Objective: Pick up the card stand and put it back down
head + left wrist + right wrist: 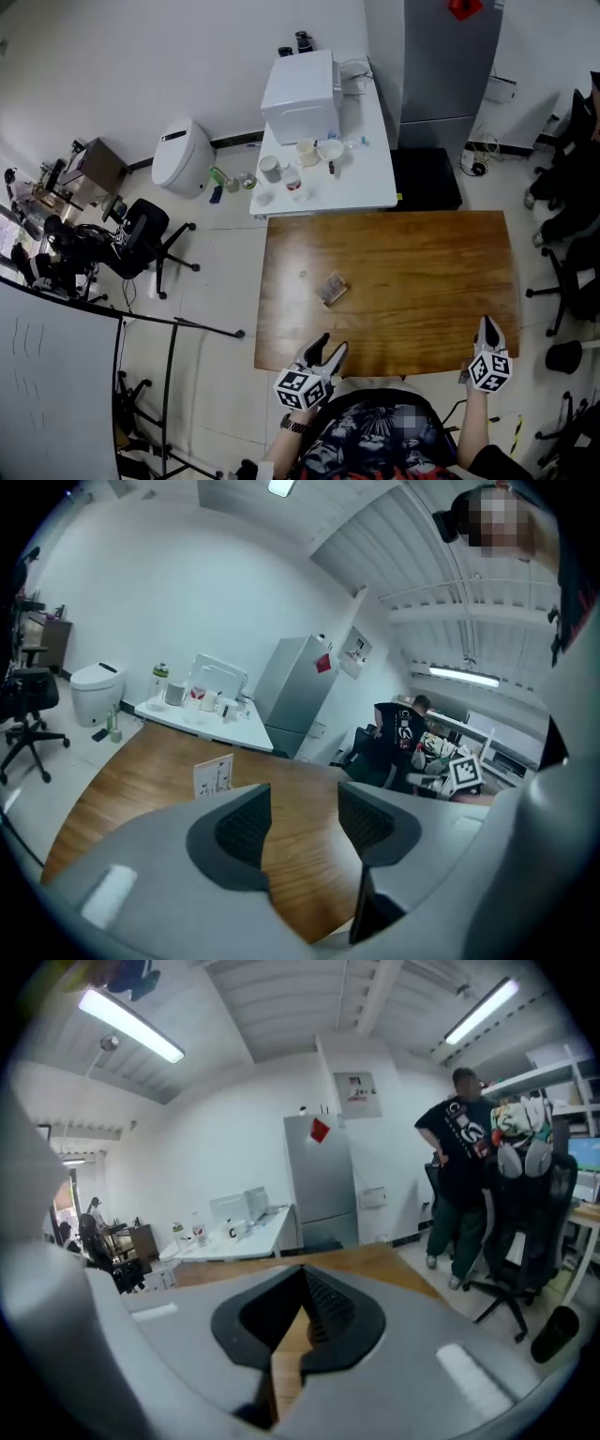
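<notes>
The card stand (331, 288) sits left of centre on the wooden table (422, 253), a small clear holder with a printed card. In the left gripper view the card stand (214, 776) stands upright on the wood, beyond the jaws and a little left. My left gripper (330, 350) hangs over the table's near edge, open and empty, well short of the stand. My right gripper (487, 328) is at the near right edge, shut with nothing between its tips, as the right gripper view (302, 1283) confirms.
A white side table (323, 173) with cups and a white box (300, 96) abuts the wooden table's far edge. A grey cabinet (445, 66) stands behind it. Office chairs (141, 239) sit on the left and right. A person (461, 1162) stands far right.
</notes>
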Tool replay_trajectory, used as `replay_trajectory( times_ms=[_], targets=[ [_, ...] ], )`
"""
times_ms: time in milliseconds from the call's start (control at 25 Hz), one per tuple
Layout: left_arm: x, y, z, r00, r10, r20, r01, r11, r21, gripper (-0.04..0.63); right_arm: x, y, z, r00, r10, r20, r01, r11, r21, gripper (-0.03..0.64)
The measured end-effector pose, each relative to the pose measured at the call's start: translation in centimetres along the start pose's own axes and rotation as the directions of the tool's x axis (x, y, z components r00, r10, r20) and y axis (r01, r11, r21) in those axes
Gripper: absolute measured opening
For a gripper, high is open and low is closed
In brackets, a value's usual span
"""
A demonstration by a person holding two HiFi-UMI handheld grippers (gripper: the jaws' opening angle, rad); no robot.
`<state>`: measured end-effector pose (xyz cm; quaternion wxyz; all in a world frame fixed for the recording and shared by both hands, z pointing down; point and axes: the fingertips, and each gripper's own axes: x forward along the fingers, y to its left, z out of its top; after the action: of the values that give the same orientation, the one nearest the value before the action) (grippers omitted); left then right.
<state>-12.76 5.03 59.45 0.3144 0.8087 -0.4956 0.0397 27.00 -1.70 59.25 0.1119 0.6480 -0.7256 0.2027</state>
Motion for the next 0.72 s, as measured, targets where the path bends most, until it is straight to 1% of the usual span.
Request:
replay_trajectory(
  times_ms=[120,240,320,400,520,720],
  targets=[
    [1.6,0.9,-0.9,0.999,0.005,-0.05,-0.003,1.0,0.03,0.222,-1.3,0.7,4.8,0.994,0.002,0.105,0.0,1.0,-0.018,-0.011],
    [2.2,1.4,-1.0,0.998,0.041,-0.038,-0.04,0.999,0.024,0.216,-1.9,2.4,6.2,0.99,0.033,0.138,-0.036,0.999,0.024,-0.011],
    [2.4,1.3,-0.7,0.998,0.052,-0.017,-0.052,0.998,0.018,0.215,-1.8,3.9,5.8,0.99,0.073,0.118,-0.079,0.996,0.043,-0.011],
    [2.6,1.1,-0.4,0.998,0.058,0.0,-0.058,0.998,0.005,0.215,-1.7,6.0,5.3,0.988,0.127,0.087,-0.129,0.991,0.023,-0.011],
    [2.5,1.0,0.1,0.998,0.062,0.028,-0.062,0.998,-0.015,0.212,-1.5,9.3,4.9,0.978,0.203,0.056,-0.202,0.979,-0.023,-0.011],
    [2.1,0.7,0.4,0.995,0.077,0.068,-0.074,0.996,-0.053,0.21,-0.4,12.3,5.0,0.956,0.292,0.021,-0.292,0.956,-0.029,-0.011]
  ],
)
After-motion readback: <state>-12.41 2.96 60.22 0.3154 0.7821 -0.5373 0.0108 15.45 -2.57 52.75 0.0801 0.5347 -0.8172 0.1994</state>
